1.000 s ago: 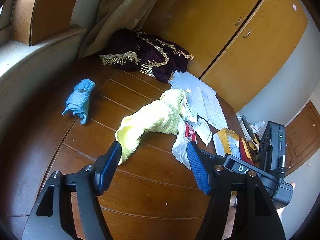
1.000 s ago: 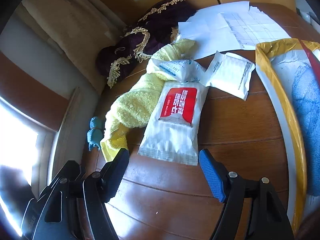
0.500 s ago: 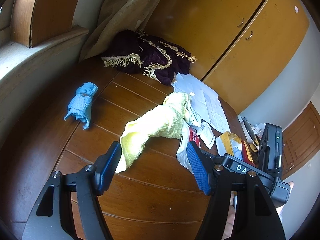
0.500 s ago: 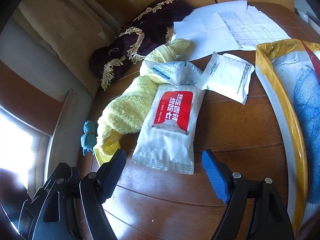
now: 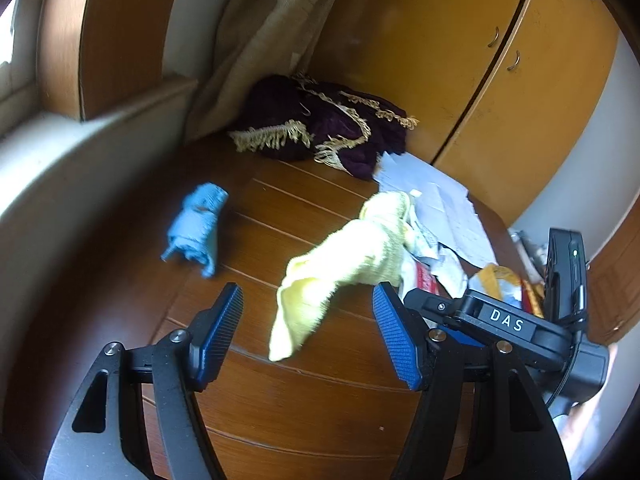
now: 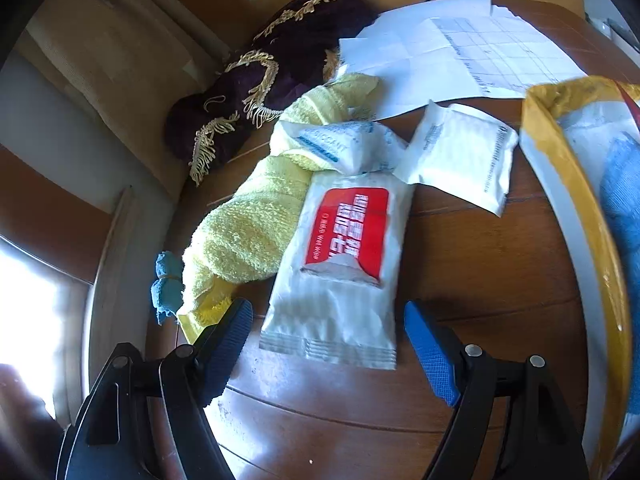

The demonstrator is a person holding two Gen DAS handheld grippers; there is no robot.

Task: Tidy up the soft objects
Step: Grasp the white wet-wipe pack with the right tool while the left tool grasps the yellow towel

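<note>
A yellow towel (image 5: 348, 256) lies stretched across the wooden table (image 5: 280, 412); its near corner hangs between the blue pads of my open left gripper (image 5: 307, 336), not touching them. A small blue cloth (image 5: 198, 228) lies to the left. In the right wrist view the yellow towel (image 6: 256, 224) sits left of a white wet-wipe pack (image 6: 340, 268) with a red label. My right gripper (image 6: 328, 354) is open, its fingers straddling the pack's near end just above the wood. The blue cloth (image 6: 166, 288) peeks out behind the towel.
A dark purple cloth with gold fringe (image 5: 320, 128) is bunched at the back by a beige curtain (image 5: 264, 36). White papers (image 6: 452, 52), two white sachets (image 6: 464, 156) and a yellow-rimmed bag (image 6: 576, 208) holding something blue crowd the right. Yellow cupboards (image 5: 500, 80) stand behind.
Both grippers have drawn back and up a little, so towel and pack look slightly smaller and farther. Both stay open. The objects on the table have not moved.
</note>
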